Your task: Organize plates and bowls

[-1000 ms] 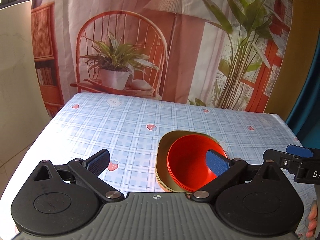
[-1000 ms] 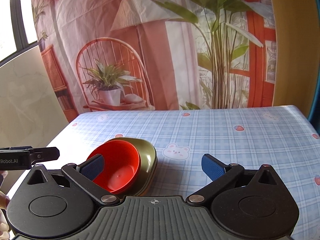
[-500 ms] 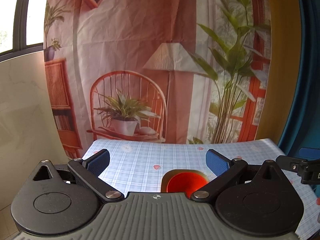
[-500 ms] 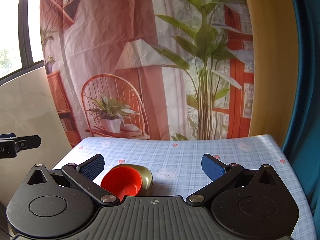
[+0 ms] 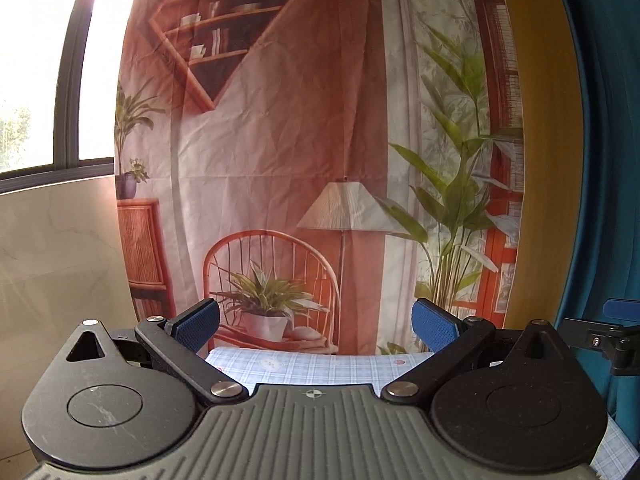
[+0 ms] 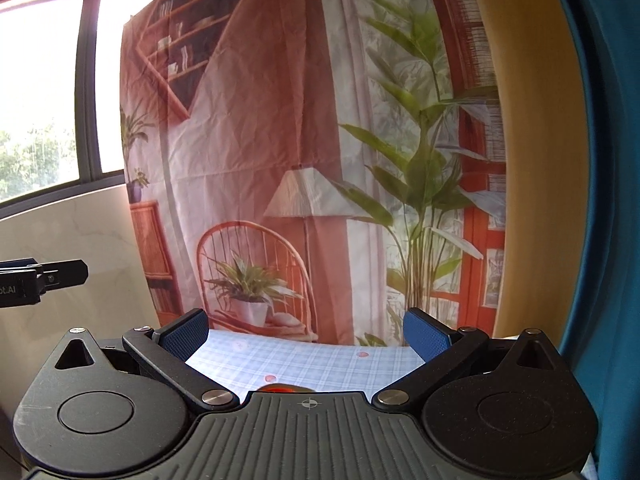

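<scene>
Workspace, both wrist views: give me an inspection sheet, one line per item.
Surface: table under a blue plaid tablecloth with small red prints; only its far part shows.
Job's things: a sliver of the red bowl above the right tool body; absent from the left view.
Clutter: nothing seen.
Grippers: left tool open, empty; right tool open, empty.
Cables: nothing seen.
Surroundings: printed backdrop of chair, lamp and plants; window at left; blue curtain at right.
</scene>
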The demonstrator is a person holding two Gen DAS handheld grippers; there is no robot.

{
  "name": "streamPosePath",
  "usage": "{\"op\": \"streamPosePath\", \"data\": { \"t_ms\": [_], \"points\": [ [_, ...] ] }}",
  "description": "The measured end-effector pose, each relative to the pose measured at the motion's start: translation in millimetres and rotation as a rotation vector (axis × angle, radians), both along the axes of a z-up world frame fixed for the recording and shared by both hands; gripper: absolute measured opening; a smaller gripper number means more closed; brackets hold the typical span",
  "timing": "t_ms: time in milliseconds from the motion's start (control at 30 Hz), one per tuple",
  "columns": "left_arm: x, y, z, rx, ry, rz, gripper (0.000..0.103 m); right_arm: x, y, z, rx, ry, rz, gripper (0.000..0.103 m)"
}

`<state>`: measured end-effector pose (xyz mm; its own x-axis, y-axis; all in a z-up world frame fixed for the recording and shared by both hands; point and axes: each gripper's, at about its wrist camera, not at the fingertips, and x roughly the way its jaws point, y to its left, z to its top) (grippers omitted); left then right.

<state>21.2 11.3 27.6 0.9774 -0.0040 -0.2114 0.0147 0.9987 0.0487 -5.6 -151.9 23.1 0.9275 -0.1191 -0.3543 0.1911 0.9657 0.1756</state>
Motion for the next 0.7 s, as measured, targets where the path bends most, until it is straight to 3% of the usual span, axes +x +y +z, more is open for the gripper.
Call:
{"op": "streamPosePath", "data": {
  "t_ms": [400,700],
  "points": [
    [-2.4,-1.3,-1.2,0.02,0.002,0.025,0.103,-3.9,9.2,4.3,-0.081,0.024,-0.059,0.103],
    [0.3,5.2,-3.3,0.02,0.017,0.026,0.103,-0.7,4.2,-0.8,-0.081,0.048,-0.095,0.103]
  ]
}}
